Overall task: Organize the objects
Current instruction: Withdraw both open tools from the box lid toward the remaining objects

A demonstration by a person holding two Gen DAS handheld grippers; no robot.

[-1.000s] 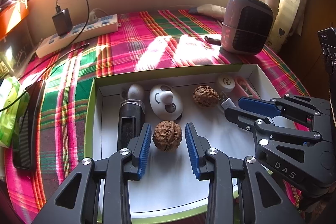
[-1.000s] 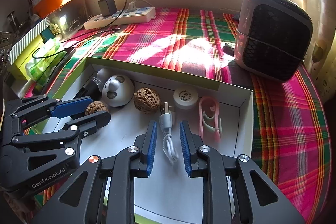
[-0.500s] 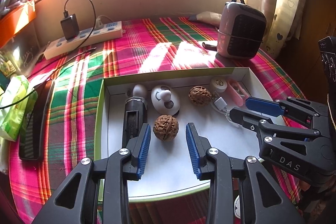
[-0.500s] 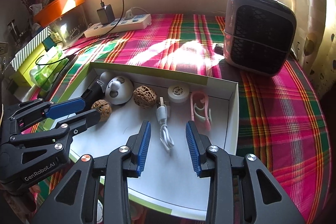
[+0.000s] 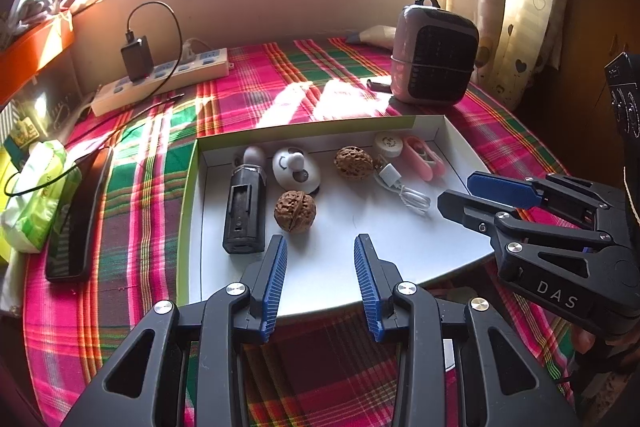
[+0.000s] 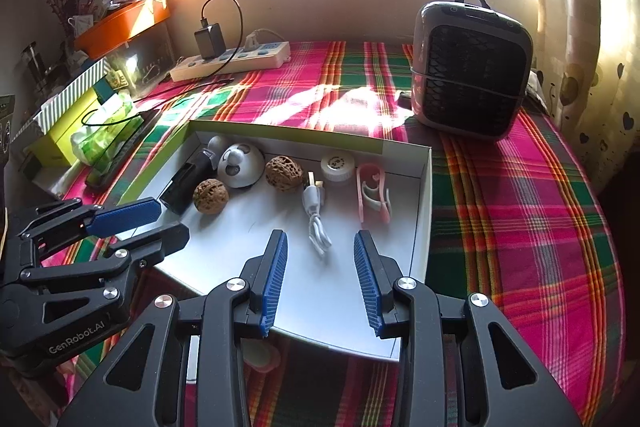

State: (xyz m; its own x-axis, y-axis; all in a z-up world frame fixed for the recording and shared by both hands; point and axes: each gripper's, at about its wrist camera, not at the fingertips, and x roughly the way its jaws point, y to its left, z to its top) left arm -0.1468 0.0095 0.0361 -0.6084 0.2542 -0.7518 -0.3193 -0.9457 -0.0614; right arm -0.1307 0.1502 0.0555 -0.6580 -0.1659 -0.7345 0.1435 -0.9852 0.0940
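Note:
A shallow white tray with a green rim [image 5: 304, 125] [image 6: 424, 211] lies on the plaid cloth. It holds a black device [image 5: 244, 213] [image 6: 182, 187], two walnuts [image 5: 295, 211] [image 5: 353, 163] [image 6: 210, 196] [image 6: 284, 173], a white panda gadget [image 5: 295, 169] [image 6: 240, 165], a white cable [image 5: 402, 189] [image 6: 316, 219], a round white case [image 5: 388, 145] [image 6: 338, 167] and a pink clip [image 5: 424, 157] [image 6: 372, 193]. My left gripper [image 5: 320, 279] is open and empty over the tray's near edge. My right gripper [image 6: 320, 281] is open and empty, at the tray's right.
A pink and black heater [image 5: 434, 57] [image 6: 470, 71] stands behind the tray. A power strip with a black charger [image 5: 160, 83] [image 6: 232, 61] lies at the back left. A phone [image 5: 78, 219] and a green tissue pack [image 5: 36, 195] lie left of the tray.
Both grippers have pulled back toward me and away from the tray's contents. The right gripper's jaws have widened. The walnut and the cable stay where they lay.

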